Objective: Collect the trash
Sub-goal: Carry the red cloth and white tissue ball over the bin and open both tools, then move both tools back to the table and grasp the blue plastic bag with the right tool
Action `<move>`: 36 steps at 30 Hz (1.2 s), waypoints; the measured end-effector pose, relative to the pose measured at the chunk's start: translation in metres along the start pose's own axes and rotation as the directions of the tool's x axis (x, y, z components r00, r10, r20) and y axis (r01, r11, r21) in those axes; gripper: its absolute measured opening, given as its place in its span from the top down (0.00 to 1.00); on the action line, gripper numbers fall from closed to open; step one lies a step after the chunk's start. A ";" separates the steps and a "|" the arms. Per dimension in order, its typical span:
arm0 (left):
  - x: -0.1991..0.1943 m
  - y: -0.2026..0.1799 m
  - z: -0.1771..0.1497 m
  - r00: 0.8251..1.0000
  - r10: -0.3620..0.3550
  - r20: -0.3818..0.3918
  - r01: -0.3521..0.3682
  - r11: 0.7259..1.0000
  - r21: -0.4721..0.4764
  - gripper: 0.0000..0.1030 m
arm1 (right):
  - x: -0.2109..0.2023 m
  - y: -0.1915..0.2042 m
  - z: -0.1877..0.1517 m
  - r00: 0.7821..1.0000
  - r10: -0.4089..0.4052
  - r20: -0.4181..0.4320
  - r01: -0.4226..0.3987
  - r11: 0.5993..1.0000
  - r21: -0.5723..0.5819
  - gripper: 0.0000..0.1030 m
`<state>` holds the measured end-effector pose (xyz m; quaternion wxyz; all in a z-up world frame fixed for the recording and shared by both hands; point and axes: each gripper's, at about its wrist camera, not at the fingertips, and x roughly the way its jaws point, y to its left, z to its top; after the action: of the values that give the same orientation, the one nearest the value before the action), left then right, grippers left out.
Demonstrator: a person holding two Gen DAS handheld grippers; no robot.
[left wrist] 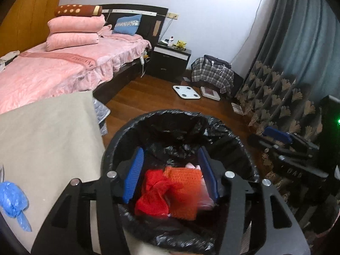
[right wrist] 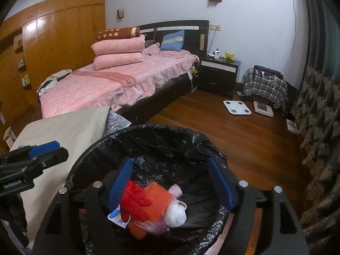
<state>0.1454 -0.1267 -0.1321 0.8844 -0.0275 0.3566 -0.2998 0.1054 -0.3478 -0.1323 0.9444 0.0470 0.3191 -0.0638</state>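
Note:
A round bin with a black liner (left wrist: 170,114) (right wrist: 148,129) stands beside a beige-covered table (left wrist: 48,131). My left gripper (left wrist: 172,170) hangs open over the bin's mouth. Below its blue pads lie a red crumpled bag (left wrist: 153,195) and an orange net (left wrist: 184,191), slightly blurred, touching neither pad. My right gripper (right wrist: 171,182) is open above the same bin. The red bag (right wrist: 136,197), orange net (right wrist: 157,199) and a white and pink wad (right wrist: 176,214) lie inside. A crumpled blue plastic bag (left wrist: 12,195) rests on the table. Each gripper shows in the other's view (left wrist: 276,136) (right wrist: 44,148).
A pink bed (right wrist: 106,85) stands behind the table, with a black nightstand (right wrist: 218,76) beside it. Two scales (right wrist: 237,107) (right wrist: 263,108) lie on the wooden floor near a plaid-covered heap (right wrist: 263,85). A patterned curtain (right wrist: 318,116) hangs along the right.

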 end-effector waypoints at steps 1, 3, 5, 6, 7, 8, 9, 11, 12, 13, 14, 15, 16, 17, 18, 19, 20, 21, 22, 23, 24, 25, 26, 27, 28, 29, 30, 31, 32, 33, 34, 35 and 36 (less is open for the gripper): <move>-0.003 0.004 -0.002 1.000 0.013 0.005 -0.013 1.000 -0.005 0.44 | 0.000 0.000 0.000 1.000 -0.001 0.001 0.001 1.000 -0.003 0.20; -0.010 0.010 -0.003 0.999 0.037 0.023 -0.037 0.999 -0.011 0.34 | -0.001 0.002 -0.001 1.000 -0.006 0.009 0.006 1.000 -0.008 0.13; -0.019 0.015 -0.003 0.997 0.066 0.049 -0.066 0.998 -0.009 0.27 | -0.004 0.006 -0.001 1.000 0.001 0.019 0.000 1.000 -0.016 0.08; -0.026 0.018 -0.004 0.994 0.085 0.065 -0.085 0.996 -0.006 0.24 | -0.006 0.009 -0.001 1.000 0.003 0.024 -0.002 1.000 -0.018 0.06; -0.031 0.020 -0.004 0.992 0.100 0.076 -0.100 0.995 -0.006 0.19 | -0.007 0.013 0.000 1.000 0.006 0.030 -0.006 1.000 -0.021 0.06; -0.036 0.023 -0.004 0.990 0.111 0.083 -0.111 0.994 -0.007 0.17 | -0.008 0.016 0.002 0.999 0.012 0.032 -0.011 1.000 -0.023 0.06; -0.042 0.027 -0.004 0.988 0.125 0.094 -0.124 0.992 -0.009 0.16 | -0.008 0.021 0.002 0.999 0.025 0.035 -0.024 0.999 -0.024 0.06; -0.052 0.034 -0.004 0.982 0.153 0.107 -0.152 0.988 -0.016 0.11 | -0.010 0.030 0.005 0.998 0.041 0.037 -0.040 0.999 -0.026 0.06; -0.058 0.039 -0.004 0.978 0.172 0.115 -0.171 0.985 -0.021 0.11 | -0.010 0.035 0.006 0.998 0.050 0.039 -0.049 0.998 -0.028 0.06; -0.063 0.044 -0.003 0.975 0.187 0.121 -0.185 0.982 -0.028 0.11 | -0.011 0.039 0.007 0.998 0.056 0.040 -0.055 0.998 -0.031 0.06; -0.069 0.049 -0.004 0.972 0.197 0.126 -0.194 0.980 -0.036 0.11 | -0.011 0.043 0.009 0.997 0.063 0.043 -0.061 0.998 -0.034 0.06; -0.073 0.053 -0.003 0.970 0.205 0.130 -0.201 0.979 -0.044 0.11 | -0.011 0.048 0.010 0.996 0.071 0.045 -0.069 0.997 -0.039 0.06; -0.078 0.058 -0.003 0.968 0.214 0.134 -0.209 0.976 -0.052 0.11 | -0.012 0.054 0.011 0.996 0.082 0.046 -0.080 0.996 -0.046 0.06; -0.084 0.065 -0.004 0.963 0.229 0.140 -0.221 0.973 -0.065 0.11 | -0.012 0.060 0.012 0.995 0.093 0.047 -0.090 0.994 -0.053 0.06; -0.088 0.069 -0.005 0.961 0.238 0.144 -0.230 0.971 -0.071 0.11 | -0.012 0.064 0.013 0.994 0.099 0.048 -0.097 0.994 -0.058 0.06; -0.093 0.073 -0.005 0.957 0.248 0.149 -0.239 0.968 -0.076 0.11 | -0.013 0.071 0.014 0.993 0.111 0.051 -0.107 0.992 -0.070 0.06; -0.098 0.077 -0.006 0.953 0.261 0.154 -0.251 0.965 -0.082 0.11 | -0.013 0.079 0.015 0.991 0.122 0.053 -0.118 0.990 -0.082 0.06; -0.104 0.082 -0.007 0.948 0.275 0.160 -0.265 0.961 -0.086 0.11 | -0.014 0.086 0.016 0.990 0.133 0.054 -0.127 0.987 -0.094 0.06; -0.107 0.086 -0.008 0.945 0.284 0.162 -0.273 0.958 -0.090 0.11 | -0.014 0.092 0.017 0.989 0.141 0.054 -0.135 0.986 -0.100 0.06; -0.112 0.091 -0.009 0.941 0.295 0.164 -0.282 0.955 -0.097 0.11 | -0.015 0.097 0.018 0.987 0.151 0.055 -0.144 0.984 -0.106 0.06; -0.118 0.095 -0.011 0.937 0.306 0.166 -0.292 0.951 -0.104 0.11 | -0.015 0.107 0.019 0.984 0.171 0.055 -0.164 0.980 -0.115 0.06; -0.124 0.101 -0.013 0.932 0.321 0.169 -0.305 0.946 -0.112 0.11 | -0.015 0.113 0.019 0.982 0.181 0.055 -0.173 0.978 -0.120 0.06; -0.128 0.106 -0.014 0.929 0.329 0.171 -0.312 0.943 -0.117 0.11 | -0.014 0.121 0.020 0.979 0.196 0.055 -0.188 0.974 -0.127 0.06; -0.133 0.112 -0.017 0.924 0.341 0.172 -0.323 0.938 -0.126 0.11 | -0.014 0.126 0.020 0.977 0.205 0.055 -0.197 0.972 -0.131 0.06; -0.139 0.119 -0.019 0.918 0.356 0.173 -0.336 0.932 -0.136 0.11 | -0.013 0.135 0.021 0.973 0.222 0.056 -0.213 0.967 -0.138 0.06; -0.144 0.123 -0.021 0.914 0.365 0.175 -0.344 0.928 -0.142 0.11 | -0.012 0.145 0.021 0.969 0.239 0.057 -0.229 0.963 -0.143 0.06; -0.150 0.130 -0.024 0.908 0.380 0.177 -0.356 0.922 -0.152 0.11 | -0.011 0.154 0.022 0.965 0.255 0.057 -0.245 0.958 -0.149 0.06; -0.156 0.139 -0.027 0.900 0.398 0.178 -0.372 0.914 -0.164 0.11 | -0.010 0.160 0.021 0.962 0.266 0.057 -0.255 0.955 -0.154 0.06; -0.161 0.146 -0.030 0.892 0.416 0.178 -0.387 0.905 -0.175 0.11 | -0.009 0.167 0.020 0.959 0.278 0.057 -0.266 0.950 -0.162 0.06; -0.166 0.152 -0.033 0.886 0.428 0.178 -0.397 0.899 -0.183 0.11 | -0.007 0.177 0.020 0.956 0.289 0.056 -0.276 0.946 -0.172 0.06; -0.171 0.161 -0.037 0.877 0.446 0.178 -0.414 0.890 -0.194 0.11 | -0.005 0.188 0.019 0.951 0.304 0.055 -0.290 0.939 -0.183 0.06; -0.176 0.169 -0.040 0.868 0.465 0.175 -0.430 0.880 -0.202 0.11 | -0.002 0.200 0.019 0.946 0.319 0.054 -0.304 0.933 -0.192 0.06; -0.179 0.175 -0.043 0.861 0.478 0.171 -0.443 0.872 -0.207 0.11 | 0.000 0.206 0.017 0.944 0.327 0.052 -0.311 0.930 -0.197 0.06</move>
<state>0.1057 0.1219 -0.1003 0.9588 -0.0447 0.2771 -0.0447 0.1468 -0.1470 -0.1088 0.9550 0.0072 0.2716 0.1187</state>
